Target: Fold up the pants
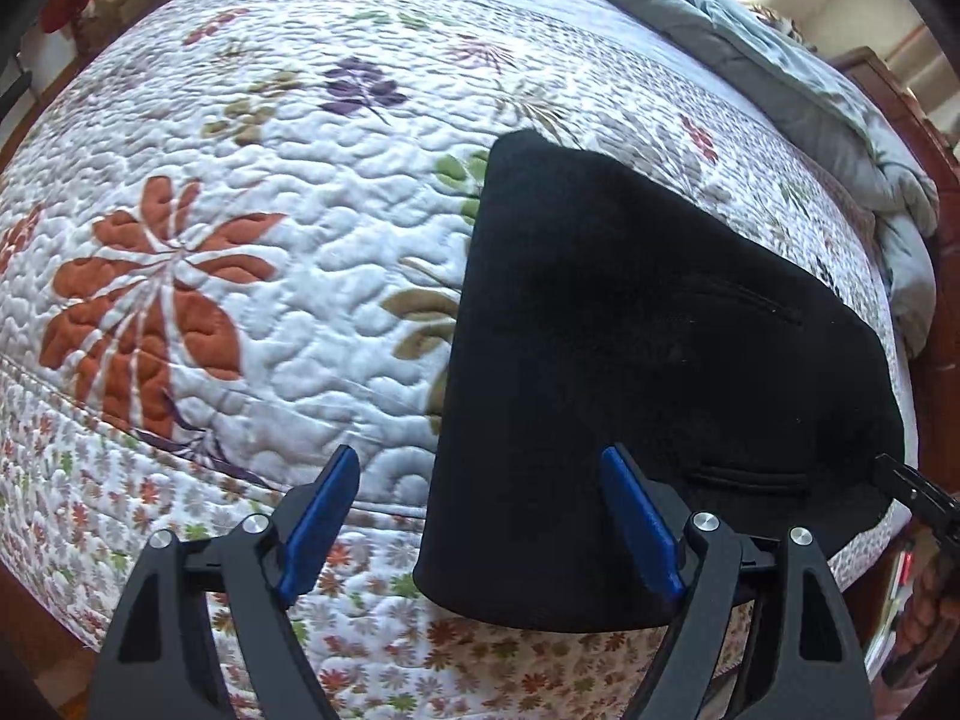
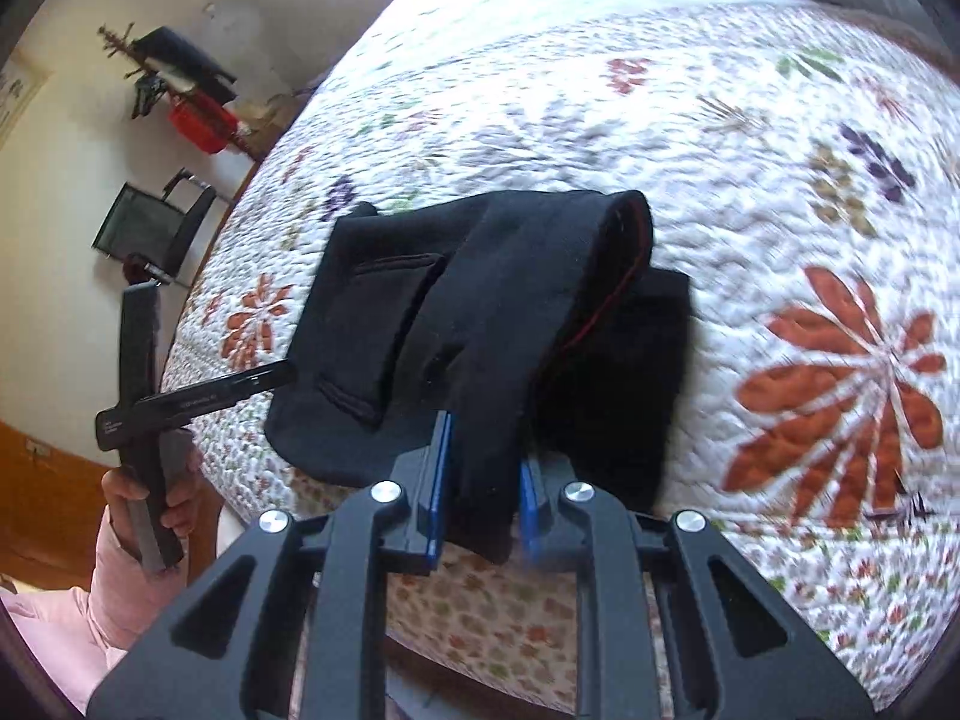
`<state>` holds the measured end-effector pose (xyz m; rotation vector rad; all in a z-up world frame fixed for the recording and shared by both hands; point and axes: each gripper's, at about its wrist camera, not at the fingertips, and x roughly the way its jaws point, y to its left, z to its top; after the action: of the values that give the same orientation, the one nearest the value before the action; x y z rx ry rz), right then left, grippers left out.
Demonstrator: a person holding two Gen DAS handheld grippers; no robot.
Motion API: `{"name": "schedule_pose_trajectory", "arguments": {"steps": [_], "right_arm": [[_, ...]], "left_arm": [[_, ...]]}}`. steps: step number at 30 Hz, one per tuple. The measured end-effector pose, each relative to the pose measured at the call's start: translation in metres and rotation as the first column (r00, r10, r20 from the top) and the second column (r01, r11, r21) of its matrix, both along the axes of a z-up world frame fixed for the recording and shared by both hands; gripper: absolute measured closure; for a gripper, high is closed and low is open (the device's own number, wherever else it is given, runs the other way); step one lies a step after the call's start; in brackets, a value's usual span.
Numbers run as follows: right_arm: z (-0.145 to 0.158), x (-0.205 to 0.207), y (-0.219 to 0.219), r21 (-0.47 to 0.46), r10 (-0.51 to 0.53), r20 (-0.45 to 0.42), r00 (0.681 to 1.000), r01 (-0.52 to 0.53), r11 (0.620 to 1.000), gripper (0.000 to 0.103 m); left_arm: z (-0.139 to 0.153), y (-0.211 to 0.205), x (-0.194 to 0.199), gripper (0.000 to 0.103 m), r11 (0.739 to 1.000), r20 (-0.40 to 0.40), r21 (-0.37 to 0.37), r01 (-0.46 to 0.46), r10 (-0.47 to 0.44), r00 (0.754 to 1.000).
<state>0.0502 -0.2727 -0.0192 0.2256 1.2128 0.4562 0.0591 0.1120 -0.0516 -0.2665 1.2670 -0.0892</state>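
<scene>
The black pants (image 1: 630,360) lie folded into a compact stack on the floral quilt (image 1: 240,240) near the bed's front edge. My left gripper (image 1: 480,480) is open, its blue pads either side of the stack's near left edge, holding nothing. My right gripper (image 2: 480,468) is shut on a fold of the black pants (image 2: 492,312) and lifts that waistband layer above the rest of the stack. The left gripper (image 2: 198,396) shows at the left of the right wrist view, held in a hand.
A crumpled grey duvet (image 1: 810,90) lies along the far right of the bed. A black chair (image 2: 156,228) and a coat rack with a red bag (image 2: 192,114) stand by the wall. Wooden floor (image 2: 48,474) lies below the bed edge.
</scene>
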Motion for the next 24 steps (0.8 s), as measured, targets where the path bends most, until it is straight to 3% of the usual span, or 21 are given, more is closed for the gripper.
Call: {"name": "schedule_pose_trajectory", "arguments": {"steps": [6,9,14,18,21,24], "right_arm": [[-0.050,0.003,-0.017,-0.088,-0.050,-0.101,0.994,0.041,0.995,0.083],[-0.072,0.005,-0.021,-0.073,-0.068,-0.135,0.989,0.058,0.996,0.080],[-0.047,0.004,-0.016,-0.115,-0.019,-0.077,0.997,0.010,0.993,0.060],[-0.017,0.019,-0.016,-0.104,-0.021,-0.006,1.000,0.020,0.994,0.057],[-0.012,0.040,-0.018,-0.120,-0.051,0.010,0.999,0.052,0.991,0.054],[-0.020,0.071,-0.025,-0.062,-0.088,-0.025,0.996,0.086,0.994,0.054]], "left_arm": [[-0.010,-0.020,0.004,0.020,0.999,-0.018,0.029,0.044,-0.044,0.999],[-0.016,-0.027,0.005,0.020,0.997,-0.030,0.040,0.062,-0.061,0.998],[-0.014,-0.031,0.006,0.019,0.996,-0.025,0.054,0.072,-0.071,0.997],[-0.004,-0.037,0.013,0.019,0.994,-0.003,0.067,0.083,-0.083,0.997],[0.001,-0.047,0.019,0.019,0.988,0.010,0.111,0.102,-0.104,0.995],[0.002,-0.054,0.024,0.019,0.986,0.010,0.112,0.121,-0.123,0.992]]}}
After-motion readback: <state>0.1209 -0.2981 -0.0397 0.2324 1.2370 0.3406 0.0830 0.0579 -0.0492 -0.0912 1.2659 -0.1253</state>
